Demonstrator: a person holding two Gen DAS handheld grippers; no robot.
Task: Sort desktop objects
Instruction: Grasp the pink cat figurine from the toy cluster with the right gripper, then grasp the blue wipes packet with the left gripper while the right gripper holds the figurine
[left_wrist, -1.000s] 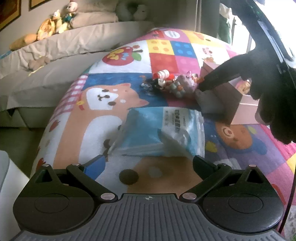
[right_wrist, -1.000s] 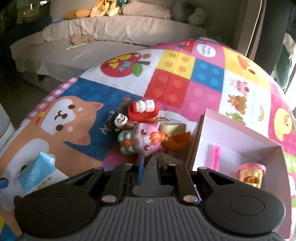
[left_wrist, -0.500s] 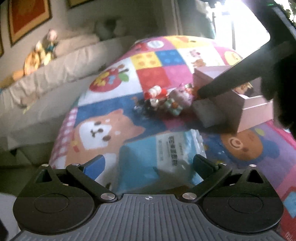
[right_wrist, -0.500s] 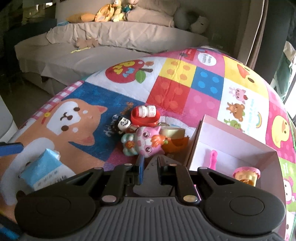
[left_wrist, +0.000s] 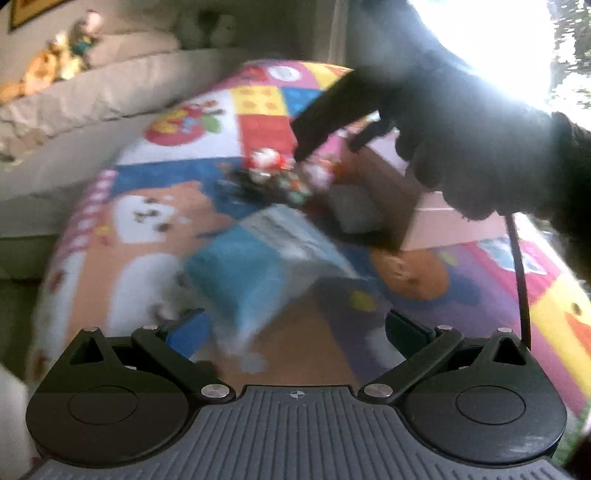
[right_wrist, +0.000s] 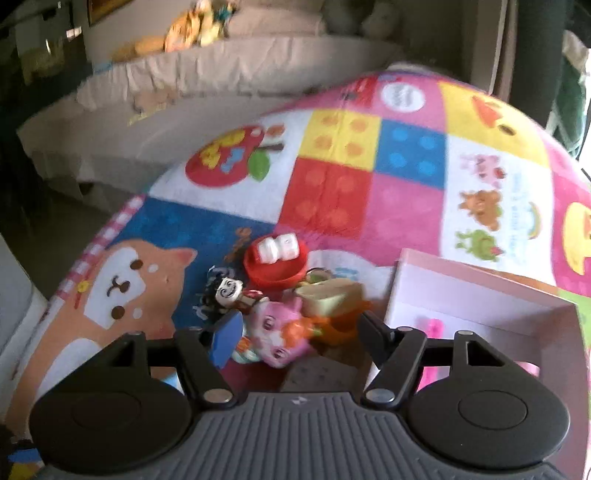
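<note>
A blue tissue pack (left_wrist: 266, 266) lies on the patterned mat, just ahead of my open left gripper (left_wrist: 295, 328); the view is blurred. My right gripper (right_wrist: 299, 332) is open, jaws either side of a pink toy figure (right_wrist: 280, 332) in a small pile with a red dish holding a white bottle (right_wrist: 277, 258), a black-and-white figure (right_wrist: 227, 291) and an orange piece (right_wrist: 340, 325). A pink box (right_wrist: 480, 299) stands to the right; it also shows in the left wrist view (left_wrist: 436, 221), behind the dark right gripper and hand (left_wrist: 443, 122).
A colourful play mat (right_wrist: 332, 184) covers the surface. A grey sofa with plush toys (right_wrist: 221, 74) lies behind. Inside the box are a pink strip (right_wrist: 430, 328) and other small items. The mat edge drops off at the left.
My right gripper has opened from shut and moved forward over the toy pile. My left gripper has shifted, and the tissue pack now sits further ahead and tilted.
</note>
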